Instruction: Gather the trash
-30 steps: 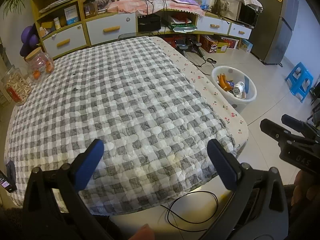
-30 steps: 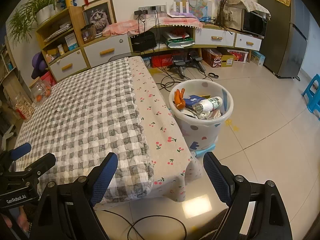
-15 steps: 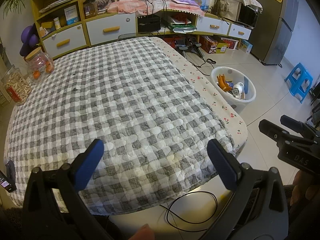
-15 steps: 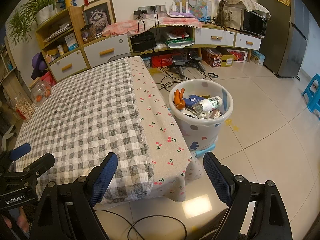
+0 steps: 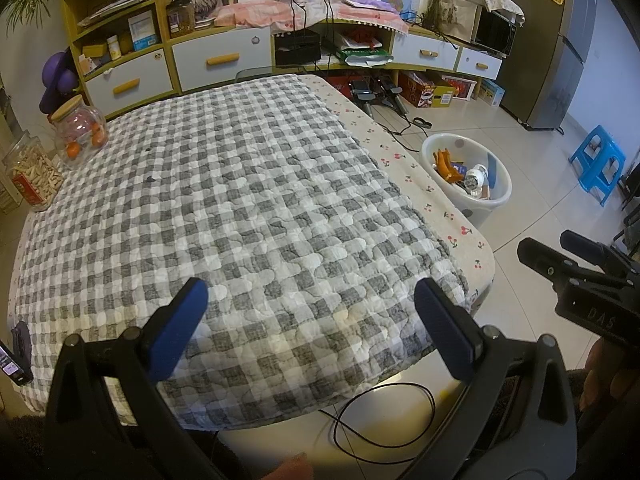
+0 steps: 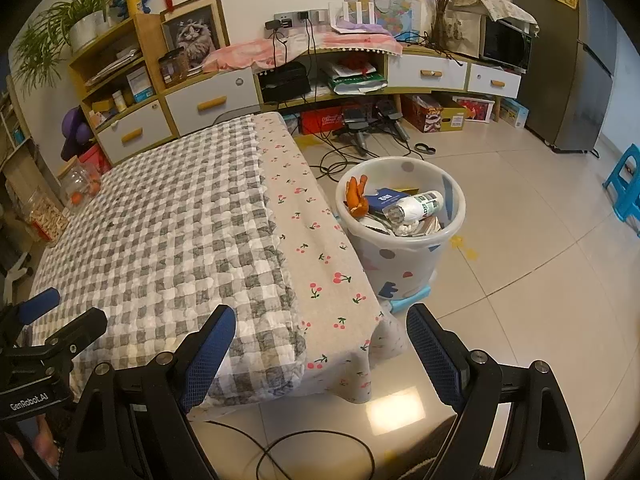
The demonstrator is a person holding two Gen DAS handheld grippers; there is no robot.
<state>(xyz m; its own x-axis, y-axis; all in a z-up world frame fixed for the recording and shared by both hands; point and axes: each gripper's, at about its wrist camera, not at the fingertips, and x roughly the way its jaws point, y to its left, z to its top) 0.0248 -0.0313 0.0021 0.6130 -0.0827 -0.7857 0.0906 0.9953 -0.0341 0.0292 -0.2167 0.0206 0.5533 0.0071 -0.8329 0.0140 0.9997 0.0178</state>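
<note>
Checked grey-and-white quilt (image 5: 224, 216) fills the centre of the left wrist view and the left half of the right wrist view, and across the last second almost nothing on it changes: the framing drifts only very slightly, and nothing is lifted or dropped. I see no loose litter on the fabric, only two jars (image 5: 56, 148) at the left edge. White trash bin (image 6: 400, 236) stands on the tiled floor just beside the table's cherry-print edge, right of centre in the right wrist view, already holding a plastic bottle (image 6: 416, 206), an orange glove-like item and a blue packet. Left gripper (image 5: 310, 320) hangs over the near quilt edge with jaws spread wide and empty; right gripper (image 6: 320, 344) is likewise wide apart and empty, low in frame. My judgement: collection looks finished or paused.
</note>
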